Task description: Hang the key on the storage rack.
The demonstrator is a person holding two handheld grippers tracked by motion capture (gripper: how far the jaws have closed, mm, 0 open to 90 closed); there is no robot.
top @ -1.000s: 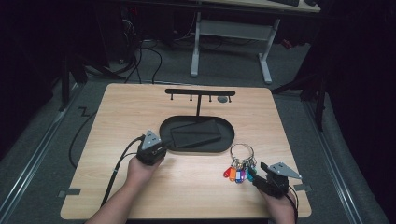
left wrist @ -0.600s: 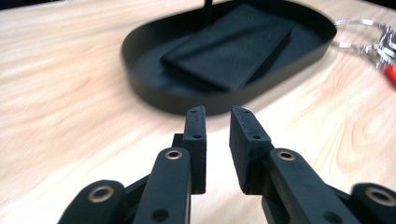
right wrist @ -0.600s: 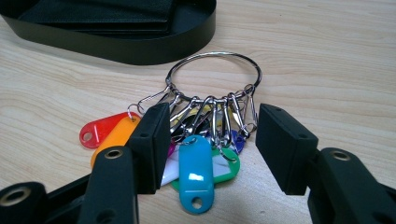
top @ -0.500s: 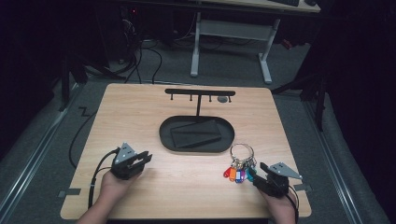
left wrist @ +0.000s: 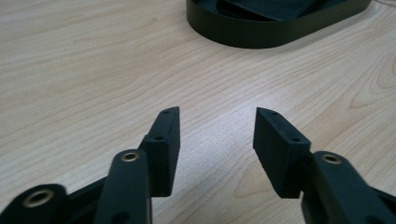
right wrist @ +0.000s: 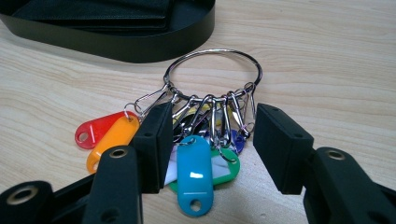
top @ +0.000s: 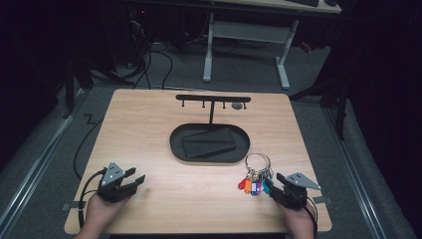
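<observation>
While a dark flat block (top: 207,142) lies in the oval tray (top: 179,149), both claws, left claw (left wrist: 215,127) and right claw (right wrist: 210,135), gape, released.

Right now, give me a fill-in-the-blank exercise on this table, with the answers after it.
1. The key ring lies on the table just in front of the ____ gripper.
2. The jaws of the left gripper stand ____, with nothing between them.
3. The tag nearest the right gripper's camera is ____ in colour.
4. The black tray has an ____ outline.

Answers: right; open; blue; oval
</observation>
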